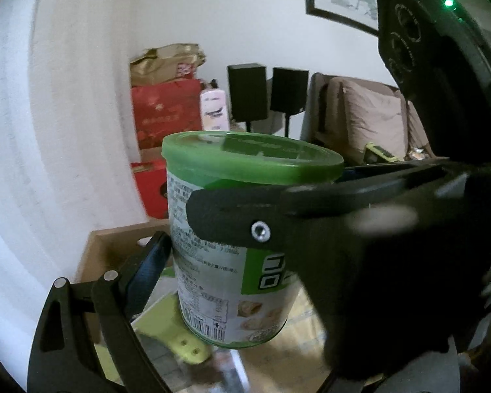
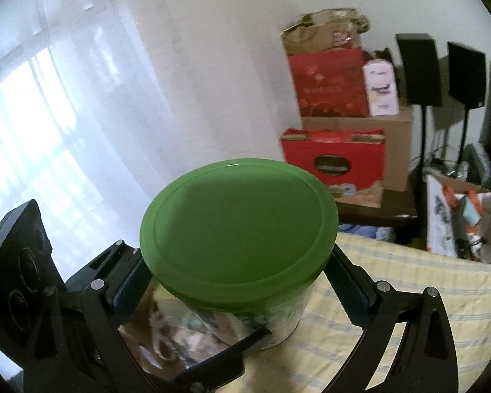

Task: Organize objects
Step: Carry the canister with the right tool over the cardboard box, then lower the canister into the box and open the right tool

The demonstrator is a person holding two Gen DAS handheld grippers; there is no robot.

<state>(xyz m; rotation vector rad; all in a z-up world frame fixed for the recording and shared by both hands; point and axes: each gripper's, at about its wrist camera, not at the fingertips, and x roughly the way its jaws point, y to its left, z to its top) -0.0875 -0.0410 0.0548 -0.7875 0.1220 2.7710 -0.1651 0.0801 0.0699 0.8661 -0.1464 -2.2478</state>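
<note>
1. A round can (image 1: 212, 278) with a green lid (image 2: 239, 229) sits between the fingers of both hand-held grippers at once, slightly tilted.
2. The right gripper (image 2: 235, 271) has one blue pad on each side of the can, right up against it just under the lid's rim. It appears clamped on the can.
3. From the left wrist camera, one finger of the right gripper (image 1: 229, 216) lies flat across the can's near side, just below the lid.
4. The left gripper (image 1: 245, 262) is spread wide around the lower part of the can. Its left pad (image 1: 154, 262) is at the can's side. Its other finger is hidden behind the right gripper, so I cannot tell whether it is pressing on the can or only standing around it.
5. Below the right gripper lies a yellow checked cloth (image 2: 392, 294).
6. Well beyond both grippers, against the wall, are stacked red boxes (image 2: 330, 82) and two black speakers (image 2: 419, 68) on stands.
7. Below and left of the left gripper is a cardboard box (image 1: 114, 242).
</note>
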